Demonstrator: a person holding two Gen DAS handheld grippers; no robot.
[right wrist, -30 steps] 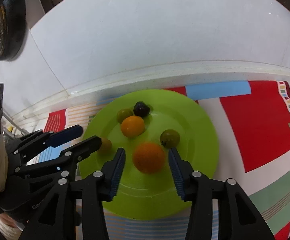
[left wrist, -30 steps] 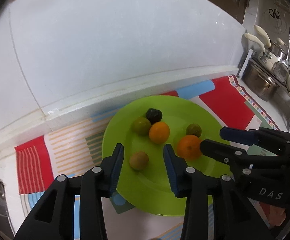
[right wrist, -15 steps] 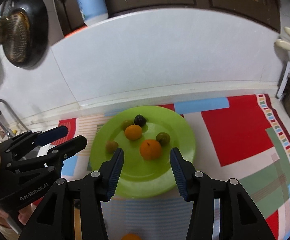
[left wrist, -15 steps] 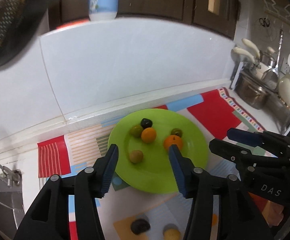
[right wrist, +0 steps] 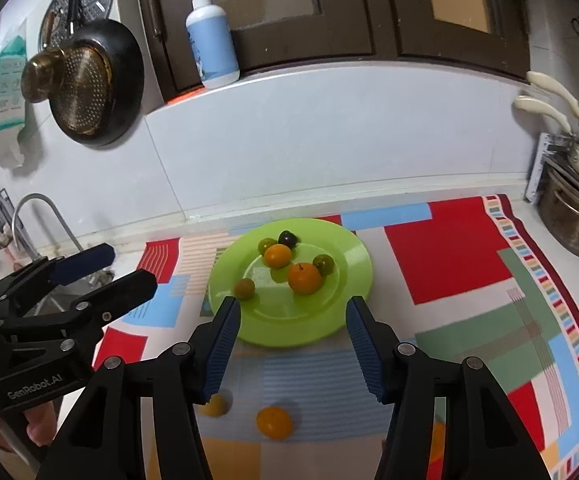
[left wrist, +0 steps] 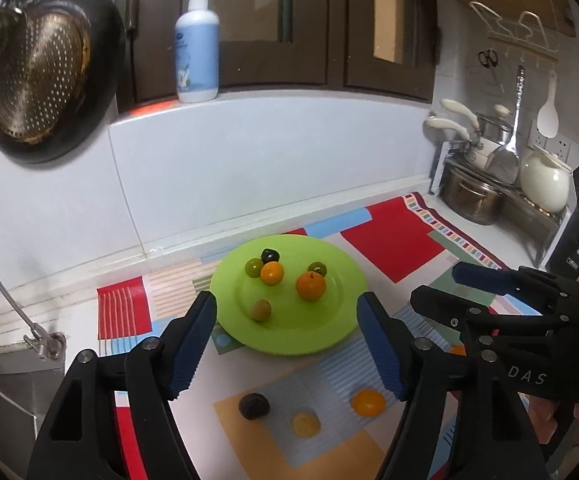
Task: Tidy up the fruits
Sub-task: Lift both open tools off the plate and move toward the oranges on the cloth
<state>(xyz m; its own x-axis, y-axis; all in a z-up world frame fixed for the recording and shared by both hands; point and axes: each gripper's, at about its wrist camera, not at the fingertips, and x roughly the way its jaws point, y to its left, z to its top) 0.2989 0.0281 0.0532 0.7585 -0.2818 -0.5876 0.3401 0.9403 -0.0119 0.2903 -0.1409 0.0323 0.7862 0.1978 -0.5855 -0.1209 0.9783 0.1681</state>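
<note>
Both tools are hanging up above the desk with nothing in them. The left tool (left wrist: 287, 344) has its jaws spread wide, and so does the right tool (right wrist: 291, 344), which sits just off to the left tool's right at about the same height. Each one is tipped forward and down, so the cameras take in the whole spread, which looks to me like sizing up what to grab next.

Right under the tools, on the patchwork mat (left wrist: 393, 240), three loose fruits still sit off the plate: a dark plum (left wrist: 254, 405), a yellow fruit (left wrist: 306, 424) and a small orange (left wrist: 367, 402). Just beyond the fingertips is the green plate (left wrist: 289, 340) with six fruits on it, the big orange (left wrist: 310, 285) nearest the middle. My guess is the loose ones get collected there.
</note>
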